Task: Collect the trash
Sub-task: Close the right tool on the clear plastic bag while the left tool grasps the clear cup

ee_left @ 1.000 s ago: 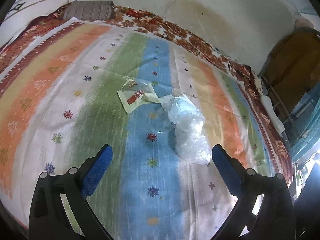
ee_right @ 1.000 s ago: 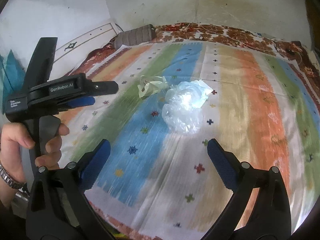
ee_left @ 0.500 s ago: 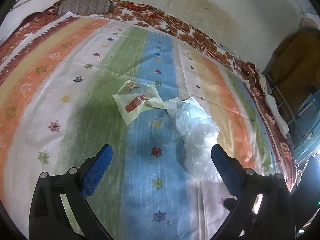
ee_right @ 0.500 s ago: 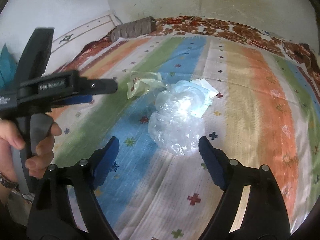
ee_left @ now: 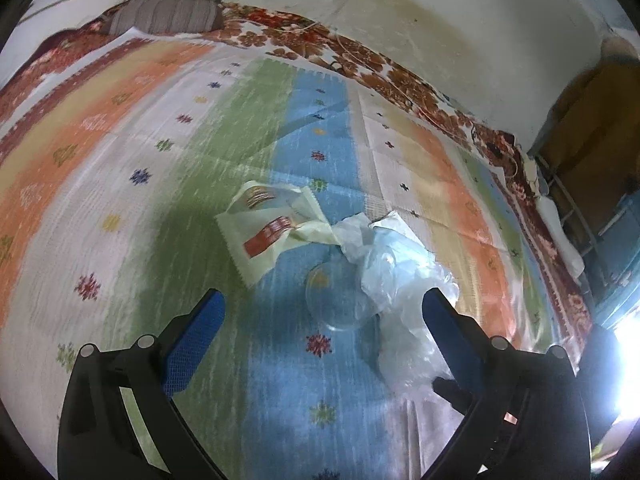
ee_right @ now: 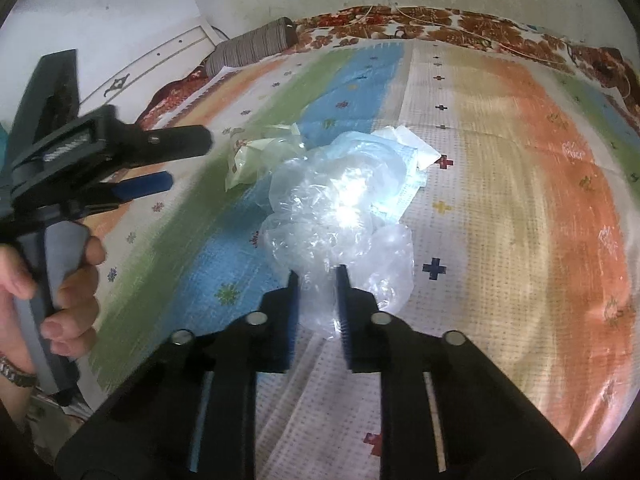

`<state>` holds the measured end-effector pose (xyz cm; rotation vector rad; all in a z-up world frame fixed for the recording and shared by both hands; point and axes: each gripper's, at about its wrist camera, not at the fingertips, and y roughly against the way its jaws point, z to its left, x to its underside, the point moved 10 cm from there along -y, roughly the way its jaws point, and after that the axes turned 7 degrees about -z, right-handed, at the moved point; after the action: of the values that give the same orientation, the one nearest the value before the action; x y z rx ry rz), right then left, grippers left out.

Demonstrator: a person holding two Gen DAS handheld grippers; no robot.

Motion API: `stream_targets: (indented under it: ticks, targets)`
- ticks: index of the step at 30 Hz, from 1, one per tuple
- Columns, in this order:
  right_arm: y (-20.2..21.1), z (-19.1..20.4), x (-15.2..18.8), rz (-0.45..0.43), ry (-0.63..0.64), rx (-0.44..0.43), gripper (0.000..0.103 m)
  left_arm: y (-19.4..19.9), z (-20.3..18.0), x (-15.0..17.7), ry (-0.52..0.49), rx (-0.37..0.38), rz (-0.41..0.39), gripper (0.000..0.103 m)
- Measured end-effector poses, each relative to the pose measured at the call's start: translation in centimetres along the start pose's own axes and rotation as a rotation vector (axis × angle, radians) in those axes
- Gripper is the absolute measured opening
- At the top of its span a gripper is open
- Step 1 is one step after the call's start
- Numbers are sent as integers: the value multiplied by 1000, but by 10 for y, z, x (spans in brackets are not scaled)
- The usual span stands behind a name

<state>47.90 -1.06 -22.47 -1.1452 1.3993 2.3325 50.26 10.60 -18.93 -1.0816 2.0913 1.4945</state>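
Crinkly clear plastic bag [ee_right: 340,216] on woven striped bedspread [ee_right: 520,208]: right tongs [ee_right: 316,288] closing on it, left tongs [ee_left: 320,312] wide apart.

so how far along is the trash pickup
Nothing looks collected yet. The right gripper is closing on the crumpled clear plastic bag. Left on the bedspread: snack wrapper, white paper. The left gripper hangs open.

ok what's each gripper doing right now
left gripper: open, holding nothing.
right gripper: jaws closing on the clear plastic bag, which is between them.
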Motion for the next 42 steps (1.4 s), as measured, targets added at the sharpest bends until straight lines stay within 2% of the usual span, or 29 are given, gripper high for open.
stream_targets:
  ticks: [4, 12, 17, 19, 21, 24, 25, 27, 28, 29, 30, 33, 37, 42]
  targets:
    - [5, -8, 0, 1, -32, -25, 6, -11, -12, 5, -63, -21, 8, 96]
    - [17, -41, -3, 1, -59, 15, 4, -26, -20, 16, -182, -86, 23, 95]
    - [27, -57, -5, -10, -66, 37, 4, -35, -24, 17, -219, -99, 24, 88]
    - [29, -60, -5, -12, -72, 41, 4, -37, -35, 16, -271, -78, 10, 86]
    - [29, -61, -4, -12, -70, 43, 4, -39, -42, 14, -319, -91, -6, 85]
    - [30, -65, -4, -13, -72, 46, 4, -51, -44, 13, -360, -131, 6, 73]
    - [31, -66, -4, -14, -76, 46, 4, -53, -45, 13, -363, -131, 8, 67]
    - [33, -68, -7, -21, -83, 46, 4, -58, -47, 16, -377, -127, 12, 61]
    - [35, -69, -8, -25, -84, 48, 4, -60, -45, 17, -389, -147, 15, 48]
    - [36, -70, -9, -27, -84, 49, 4, -60, -44, 16, -388, -150, 7, 39]
    - [36, -71, -10, -29, -85, 50, 4, -57, -45, 14, -371, -134, -13, 38]
    - [38, -74, -11, -30, -88, 54, 4, -48, -44, 9, -333, -108, -42, 37]
    - [40, -68, -13, -29, -76, 55, 4, -39, -41, 11, -309, -101, -38, 37]
    - [59, -37, -31, -58, -4, 40, 4, -18, -34, 14, -266, -97, -6, 37]
